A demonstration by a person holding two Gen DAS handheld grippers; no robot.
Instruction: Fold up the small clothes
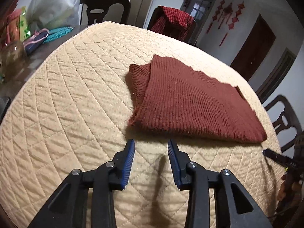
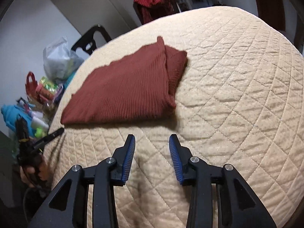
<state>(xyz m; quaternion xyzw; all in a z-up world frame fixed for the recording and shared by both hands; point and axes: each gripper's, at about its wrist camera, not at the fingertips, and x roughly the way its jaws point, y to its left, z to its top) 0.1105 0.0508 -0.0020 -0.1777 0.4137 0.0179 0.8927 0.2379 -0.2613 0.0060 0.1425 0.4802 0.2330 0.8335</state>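
Both the left gripper (image 1: 151,145) and right gripper (image 2: 152,141) hover parted and empty just short of the folded rust-red ribbed knit garment (image 1: 191,98) on the cream quilted cover (image 1: 66,98), whose loose side flap could spring open.

My two grippers, the left gripper (image 1: 151,145) and the right gripper (image 2: 152,140), are black with ribbed blue pads (image 1: 129,163), and the cloth (image 1: 191,102) ahead of them is a rust-red rib knit. It lies on a cream quilt (image 1: 72,98) stitched in a diamond pattern. At the upper middle of the frame a red checked garment (image 1: 174,20) hangs over a dark chair, red ornaments (image 1: 226,17) hang on the white wall at upper right, and a turquoise mat (image 1: 57,33) sits at upper left.
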